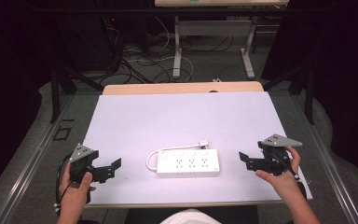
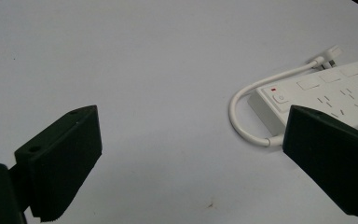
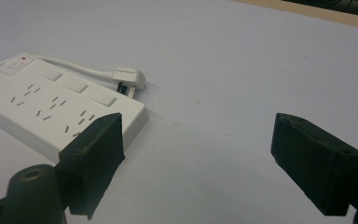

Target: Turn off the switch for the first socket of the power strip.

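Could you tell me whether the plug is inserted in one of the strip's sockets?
No, the plug lies on the table beside the strip.

- Right tool [image 3: 196, 163]: two black jaws rise from the lower edge, set wide apart, nothing between them.
- White power strip [image 3: 51, 105]: lies flat at left, behind the left jaw.
- Its white plug [image 3: 129, 78]: rests just beside the strip.
- Pale tabletop [image 3: 242, 65]: bears both.

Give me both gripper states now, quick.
Left gripper: open, empty, left of the power strip.
Right gripper: open, empty, right of it.
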Available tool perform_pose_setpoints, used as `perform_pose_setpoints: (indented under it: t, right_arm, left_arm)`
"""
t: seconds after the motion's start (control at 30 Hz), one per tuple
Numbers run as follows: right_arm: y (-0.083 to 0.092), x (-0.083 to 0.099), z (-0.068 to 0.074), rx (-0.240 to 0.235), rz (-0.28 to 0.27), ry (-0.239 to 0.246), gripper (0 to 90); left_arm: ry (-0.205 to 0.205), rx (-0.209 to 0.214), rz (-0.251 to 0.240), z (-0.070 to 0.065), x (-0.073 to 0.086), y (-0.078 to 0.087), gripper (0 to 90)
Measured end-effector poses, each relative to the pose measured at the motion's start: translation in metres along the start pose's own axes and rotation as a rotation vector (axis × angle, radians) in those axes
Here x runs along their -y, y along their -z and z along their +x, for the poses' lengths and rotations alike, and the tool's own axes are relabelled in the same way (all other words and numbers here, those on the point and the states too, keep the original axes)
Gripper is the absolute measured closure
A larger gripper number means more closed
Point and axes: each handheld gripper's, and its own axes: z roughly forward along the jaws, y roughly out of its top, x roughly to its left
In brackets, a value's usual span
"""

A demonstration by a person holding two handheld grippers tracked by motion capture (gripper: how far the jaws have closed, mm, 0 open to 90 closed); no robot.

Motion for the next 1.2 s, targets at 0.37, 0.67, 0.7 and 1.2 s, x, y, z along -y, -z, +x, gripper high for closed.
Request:
perform_pose_setpoints:
  t: [0.37,0.67,0.7,1.2]
  right_arm:
    - [-0.015,-0.005,0.020,-0.063,0.031,0.066,35.3]
    - [-0.027,-0.011,0.039,-0.117,0.076,0.133,41.4]
    - [-0.028,-0.011,0.040,-0.121,0.076,0.133,41.7]
    - [-0.040,-0.024,0.050,-0.160,0.084,0.145,42.4]
  left_arm:
    - [-0.042,-0.001,0.035,-0.005,0.003,-0.006,4.3]
    - [-0.050,-0.024,0.040,-0.005,0.004,-0.008,3.6]
    - [-0.056,-0.041,0.033,-0.005,0.005,-0.009,3.2]
    - [-0.050,-0.039,0.062,-0.004,0.007,-0.015,2.0]
